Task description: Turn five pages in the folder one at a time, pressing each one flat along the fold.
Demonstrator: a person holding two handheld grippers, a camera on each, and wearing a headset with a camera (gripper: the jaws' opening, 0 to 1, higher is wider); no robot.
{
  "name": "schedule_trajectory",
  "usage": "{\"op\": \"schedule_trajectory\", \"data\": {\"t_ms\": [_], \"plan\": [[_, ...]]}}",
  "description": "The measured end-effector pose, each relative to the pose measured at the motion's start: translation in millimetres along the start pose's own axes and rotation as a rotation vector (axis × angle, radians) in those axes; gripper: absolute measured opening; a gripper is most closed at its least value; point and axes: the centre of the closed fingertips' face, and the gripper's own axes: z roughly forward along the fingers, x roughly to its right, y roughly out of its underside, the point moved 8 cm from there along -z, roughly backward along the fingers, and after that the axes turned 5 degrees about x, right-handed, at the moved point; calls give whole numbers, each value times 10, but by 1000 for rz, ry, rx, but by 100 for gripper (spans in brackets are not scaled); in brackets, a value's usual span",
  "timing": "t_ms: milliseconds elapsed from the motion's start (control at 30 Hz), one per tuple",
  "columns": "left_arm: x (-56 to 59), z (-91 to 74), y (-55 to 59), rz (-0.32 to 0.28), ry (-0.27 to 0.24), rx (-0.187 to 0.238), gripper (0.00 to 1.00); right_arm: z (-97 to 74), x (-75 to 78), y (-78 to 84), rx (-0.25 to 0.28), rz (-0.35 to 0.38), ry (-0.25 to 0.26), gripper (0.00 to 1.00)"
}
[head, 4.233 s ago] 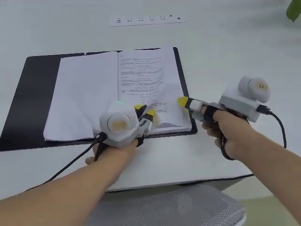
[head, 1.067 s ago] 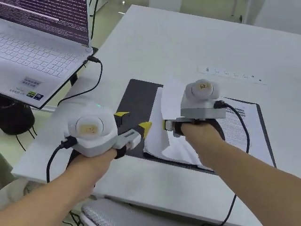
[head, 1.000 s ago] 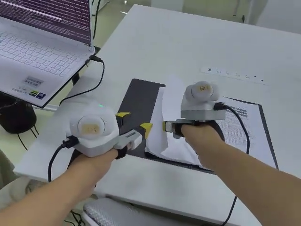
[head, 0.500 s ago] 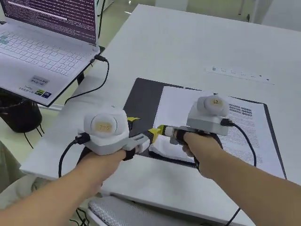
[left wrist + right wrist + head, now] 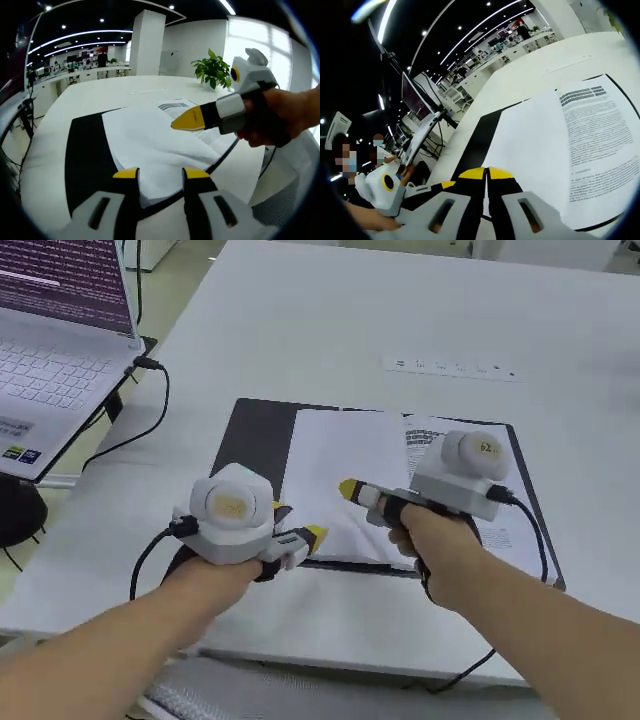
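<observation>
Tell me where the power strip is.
In the head view the power strip lies upper right on the table, past the far edge of the open folder.

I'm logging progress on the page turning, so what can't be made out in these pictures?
Head view: the lower fold of the open black folder is hidden behind the right gripper and right hand, so flatness there is unknown.
Right gripper view: the print on the white right-hand page is too small to read.
Head view: the silver laptop is cut off by the left edge.
</observation>
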Motion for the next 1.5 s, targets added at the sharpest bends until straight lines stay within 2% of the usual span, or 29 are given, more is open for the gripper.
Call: {"op": "schedule_trajectory", "data": {"t_ms": [67, 167, 267, 400, 600, 700, 833, 1233, 1500], "plan": [[-14, 69, 37, -1, -29, -18, 32, -59, 45, -23, 11, 1, 0, 0], [-40, 114, 92, 10, -103, -41, 30, -137, 168, -58, 35, 6, 16, 0], [-15, 132, 135, 0, -127, -46, 30, -195, 274, -80, 56, 13, 34, 0], [19, 142, 241, 14, -149, -81, 30, -262, 352, -66, 67, 15, 48, 0], [28, 122, 302, 21, -184, -17, 29, -297, 463, -80, 96, -6, 53, 0], [28, 120, 313, 16, -188, -3, 29, -279, 490, -108, 116, -29, 45, 0], [23, 118, 319, 10, -188, 15, 29, -218, 535, -148, 128, -79, 34, 0], [12, 146, 326, -5, -198, 25, 29, 107, 746, -311, 126, -193, 36, 0], [1, 162, 332, -5, -197, 30, 29, 351, 971, -439, 130, -253, 73, 0]]}}
